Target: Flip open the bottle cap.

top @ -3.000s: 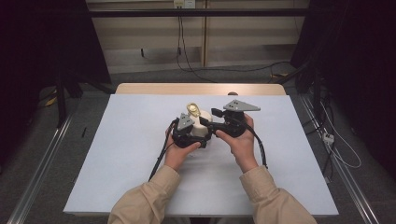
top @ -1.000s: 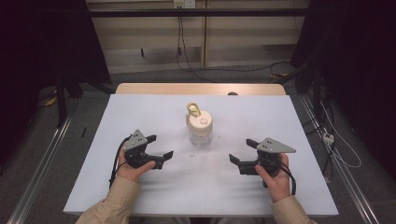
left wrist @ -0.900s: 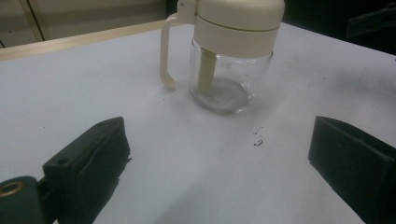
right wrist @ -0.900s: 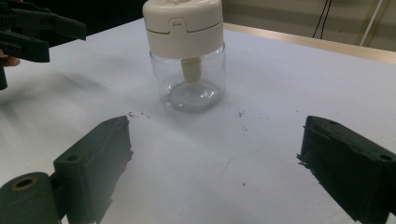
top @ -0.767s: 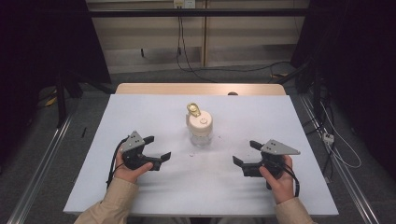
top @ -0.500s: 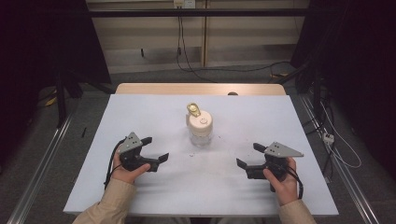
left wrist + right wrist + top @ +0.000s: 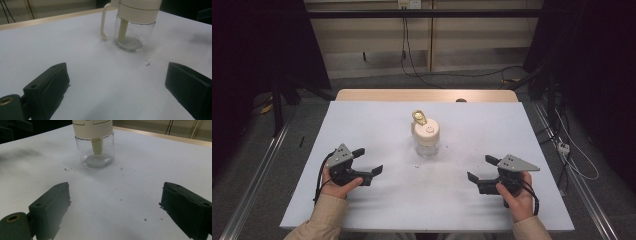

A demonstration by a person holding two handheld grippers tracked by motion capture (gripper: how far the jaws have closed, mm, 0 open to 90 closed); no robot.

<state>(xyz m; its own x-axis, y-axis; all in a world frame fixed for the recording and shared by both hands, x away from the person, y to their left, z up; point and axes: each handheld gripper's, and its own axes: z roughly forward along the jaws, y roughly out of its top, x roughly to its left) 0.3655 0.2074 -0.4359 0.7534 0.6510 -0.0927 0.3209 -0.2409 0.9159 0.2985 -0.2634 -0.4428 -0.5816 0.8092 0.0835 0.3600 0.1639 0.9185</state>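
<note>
A clear glass jar with a cream lid (image 7: 425, 136) stands upright at the middle of the white table, a gold ring piece (image 7: 419, 118) rising from the lid's far side. The jar (image 7: 134, 27) shows a cream handle and an inner tube in the left gripper view; the jar (image 7: 95, 143) looks empty in the right gripper view. My left gripper (image 7: 367, 162) rests low at the table's front left, open and holding nothing. At the front right my right gripper (image 7: 481, 169) is open too, nothing between its jaws. Both point toward the jar from well apart.
Small dark specks (image 7: 68, 169) dot the white table top (image 7: 382, 125) near the jar. A wooden edge (image 7: 362, 94) runs along the table's far side. Cables (image 7: 412, 60) lie on the floor beyond, and metal rails (image 7: 257, 170) flank the table.
Three seconds ago both grippers were together at the jar. They have since drawn back toward the front corners, left to the left and right to the right, leaving the jar standing alone.
</note>
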